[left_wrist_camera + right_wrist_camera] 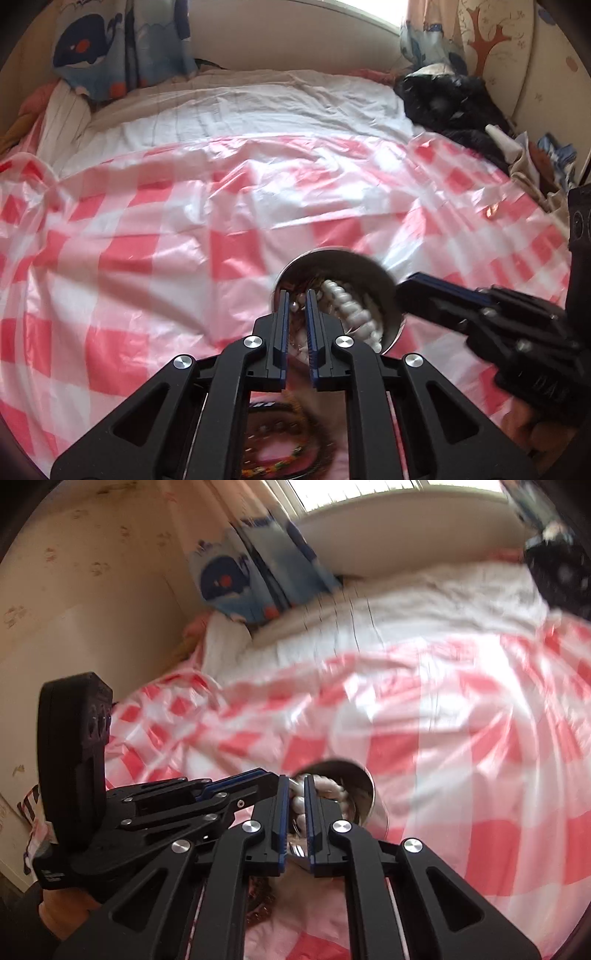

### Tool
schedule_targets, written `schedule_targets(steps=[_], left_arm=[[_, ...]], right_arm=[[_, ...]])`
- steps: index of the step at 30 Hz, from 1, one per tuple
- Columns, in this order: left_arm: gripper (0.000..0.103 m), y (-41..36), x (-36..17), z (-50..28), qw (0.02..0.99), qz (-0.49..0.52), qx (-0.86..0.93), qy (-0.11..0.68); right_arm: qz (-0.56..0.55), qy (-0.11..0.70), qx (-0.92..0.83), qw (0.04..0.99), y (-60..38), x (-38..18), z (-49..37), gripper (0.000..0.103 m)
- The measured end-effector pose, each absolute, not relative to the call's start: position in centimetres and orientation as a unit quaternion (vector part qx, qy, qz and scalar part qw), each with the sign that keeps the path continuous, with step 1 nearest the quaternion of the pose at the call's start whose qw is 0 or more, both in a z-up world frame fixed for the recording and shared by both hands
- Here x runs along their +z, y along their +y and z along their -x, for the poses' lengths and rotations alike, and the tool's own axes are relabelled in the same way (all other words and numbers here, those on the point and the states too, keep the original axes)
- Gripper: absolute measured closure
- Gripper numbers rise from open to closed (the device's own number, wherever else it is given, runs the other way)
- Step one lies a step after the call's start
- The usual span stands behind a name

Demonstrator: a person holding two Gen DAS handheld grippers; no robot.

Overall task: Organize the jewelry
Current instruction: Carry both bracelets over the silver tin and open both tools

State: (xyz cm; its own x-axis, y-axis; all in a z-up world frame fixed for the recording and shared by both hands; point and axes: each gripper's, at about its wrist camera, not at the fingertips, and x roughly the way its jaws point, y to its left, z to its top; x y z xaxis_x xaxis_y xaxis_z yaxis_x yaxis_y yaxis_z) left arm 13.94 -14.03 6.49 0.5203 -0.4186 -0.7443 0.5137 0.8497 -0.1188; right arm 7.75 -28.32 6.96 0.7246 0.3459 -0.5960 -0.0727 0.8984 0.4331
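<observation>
In the left wrist view, a whale-print curtain (pixel 110 48) hangs at eleven o'clock over a bed spread with a white sheet (pixel 240 107) and, nearer, a glossy pink-checked cloth (pixel 147 229). At six o'clock, under the claw's frame, a coloured bead bracelet (pixel 291 454) lies blurred on the cloth. The left claw (pixel 297 308) reaches into a steel bowl (pixel 332 258) just past centre, its fingers narrowly parted with a small pearl between them; whether they grip it cannot be told. A white bead bracelet (pixel 354 310) curves along the bowl's inside at the claw's three o'clock. The right claw (pixel 406 295) comes in from four o'clock, its fingers drawn together at the bowl's right rim. A dark heap (pixel 454 103) sits at one o'clock on the bed.

In the right wrist view, the left claw (pixel 273 777) enters from nine o'clock, its tip at the bowl's (pixel 365 786) left rim. The right claw (pixel 296 794) has the near rim between its fingers, which stand close on either side of the metal edge; the white beads (pixel 328 788) show inside. A dark beaded strand (pixel 264 910) lies at six o'clock beneath the frame. The checked cloth (pixel 461 775) fills the right side.
</observation>
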Motion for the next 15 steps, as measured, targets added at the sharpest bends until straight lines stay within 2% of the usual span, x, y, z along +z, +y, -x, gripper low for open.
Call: schedule_targets(steps=[2,3,6,9,13,15], left_arm=[[0.089,-12.6,6.4,-13.1,0.872,-0.059,-0.263,0.409],[0.085,-11.9,6.5,-12.7,0.873,-0.059,-0.260,0.409],[0.081,-9.9,6.7,-10.7,0.876,-0.066,-0.250,0.408],[0.077,-8.4,6.8,-8.4,0.876,-0.080,-0.243,0.408],[0.064,-6.7,5.9,-4.9,0.876,-0.095,-0.233,0.412],[0.064,-6.1,5.3,-3.7,0.873,-0.098,-0.232,0.417]], right_arm=[[-0.199,0.354,0.104,0.908,-28.9,6.7,-6.9,0.083],[-0.203,0.353,0.102,0.908,-29.1,6.7,-6.5,0.082],[-0.207,0.348,0.102,0.909,-29.2,6.9,-4.3,0.080],[-0.202,0.357,0.095,0.907,-28.5,6.2,-1.4,0.070],[-0.192,0.381,0.091,0.900,-26.4,4.3,2.2,0.064],[-0.178,0.388,0.092,0.900,-25.1,3.7,3.0,0.061]])
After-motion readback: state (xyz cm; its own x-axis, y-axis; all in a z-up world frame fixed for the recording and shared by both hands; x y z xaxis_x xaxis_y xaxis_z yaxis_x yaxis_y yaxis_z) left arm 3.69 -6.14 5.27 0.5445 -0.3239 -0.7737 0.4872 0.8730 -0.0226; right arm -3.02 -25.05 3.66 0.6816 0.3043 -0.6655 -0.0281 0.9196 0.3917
